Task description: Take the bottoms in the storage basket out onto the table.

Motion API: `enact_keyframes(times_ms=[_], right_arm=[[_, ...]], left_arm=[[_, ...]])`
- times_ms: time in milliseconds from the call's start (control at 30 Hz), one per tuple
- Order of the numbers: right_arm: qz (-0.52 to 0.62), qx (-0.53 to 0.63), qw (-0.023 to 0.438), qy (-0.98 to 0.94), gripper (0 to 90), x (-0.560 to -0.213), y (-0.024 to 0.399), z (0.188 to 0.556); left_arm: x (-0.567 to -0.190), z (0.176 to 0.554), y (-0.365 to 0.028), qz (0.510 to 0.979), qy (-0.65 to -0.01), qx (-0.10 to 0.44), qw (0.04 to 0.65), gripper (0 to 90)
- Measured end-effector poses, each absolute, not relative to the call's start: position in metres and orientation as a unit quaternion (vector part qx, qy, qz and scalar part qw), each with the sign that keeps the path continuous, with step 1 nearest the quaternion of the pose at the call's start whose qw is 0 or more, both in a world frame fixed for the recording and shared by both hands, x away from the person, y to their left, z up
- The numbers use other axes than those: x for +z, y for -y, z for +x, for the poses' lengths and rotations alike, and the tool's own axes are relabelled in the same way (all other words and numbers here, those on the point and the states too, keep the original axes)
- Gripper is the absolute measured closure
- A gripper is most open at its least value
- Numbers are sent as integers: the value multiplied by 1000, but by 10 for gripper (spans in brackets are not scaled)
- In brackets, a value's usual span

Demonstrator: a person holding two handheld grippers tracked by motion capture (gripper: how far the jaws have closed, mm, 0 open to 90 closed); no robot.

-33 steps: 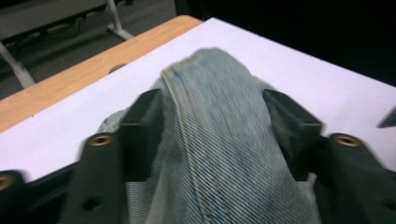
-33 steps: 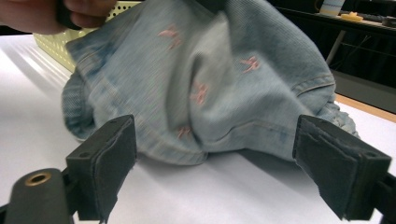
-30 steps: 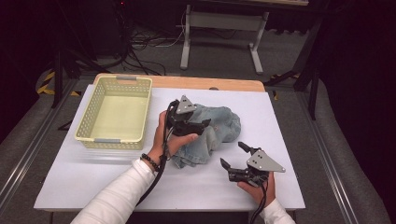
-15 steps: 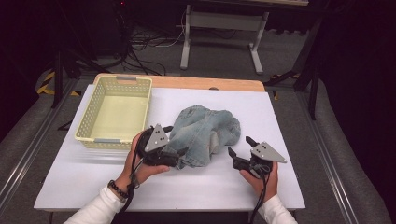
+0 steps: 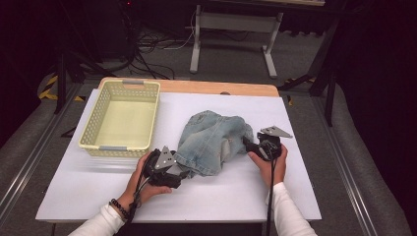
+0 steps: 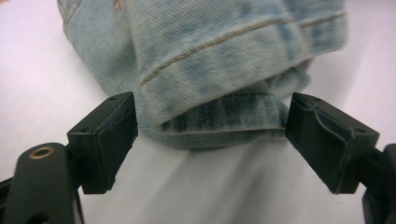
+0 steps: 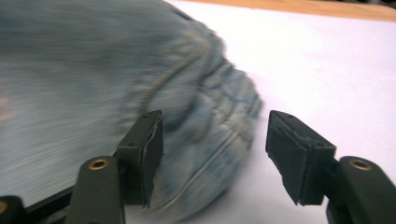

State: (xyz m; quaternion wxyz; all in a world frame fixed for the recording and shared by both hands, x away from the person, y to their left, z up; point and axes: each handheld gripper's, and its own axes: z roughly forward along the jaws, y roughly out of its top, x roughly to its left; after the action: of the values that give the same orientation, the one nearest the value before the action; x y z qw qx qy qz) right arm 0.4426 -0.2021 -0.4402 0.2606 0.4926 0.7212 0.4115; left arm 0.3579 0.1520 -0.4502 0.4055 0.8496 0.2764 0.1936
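A crumpled pair of light blue jeans (image 5: 214, 142) lies in a heap near the middle of the white table (image 5: 295, 196), slightly toward the person's side. Its folded hem with tan stitching faces the left gripper (image 5: 183, 175), which sits at the heap's near-left edge. In the left gripper view the 2 black jaws stand wide apart, one on each side of the hem (image 6: 219, 126), with nothing pinched between them; the cloth lies in the gap, resting on the table.

The right gripper (image 5: 247, 142) is at the heap's right side. In the right gripper view its jaws are also spread wide: one jaw is against the bunched, seamed fold of the denim (image 7: 201, 121), the other stands clear over bare table, so it has hold of nothing.

The left hand (image 5: 142, 182) wears a dark bead bracelet (image 5: 119, 208) and a white sleeve; the right hand (image 5: 270, 164) also shows a white sleeve.

To the left of the jeans, well apart, stands a pale yellow plastic basket (image 5: 93, 132) with lattice walls. A strip of wood (image 5: 206, 87) runs along the table's far edge.
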Motion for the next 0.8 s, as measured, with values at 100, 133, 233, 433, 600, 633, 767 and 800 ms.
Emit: enact_keyframes(times_ms=[100,133,233,433,600,633,767,800], right_arm=[[507,393,257,-723,381,-445,202,453],[512,390,252,-723,382,-447,203,456],[521,375,241,-728,405,-452,202,465],[492,340,242,-764,576,-454,197,474],[482,341,243,-770,655,-454,200,477],[480,342,243,-770,672,-454,201,478],[475,341,257,-769,721,-451,203,479],[475,340,264,-767,728,-450,204,479]], left_arm=[[-454,365,-152,849,-287,192,401,210],[-456,368,-152,848,-292,189,401,210],[-459,375,-151,845,-307,183,399,256],[-460,379,-148,846,-315,179,392,491],[-459,382,-146,847,-311,181,391,698],[-458,382,-146,847,-309,179,394,745],[-452,380,-151,845,-298,182,404,841],[-448,379,-152,843,-295,187,408,848]])
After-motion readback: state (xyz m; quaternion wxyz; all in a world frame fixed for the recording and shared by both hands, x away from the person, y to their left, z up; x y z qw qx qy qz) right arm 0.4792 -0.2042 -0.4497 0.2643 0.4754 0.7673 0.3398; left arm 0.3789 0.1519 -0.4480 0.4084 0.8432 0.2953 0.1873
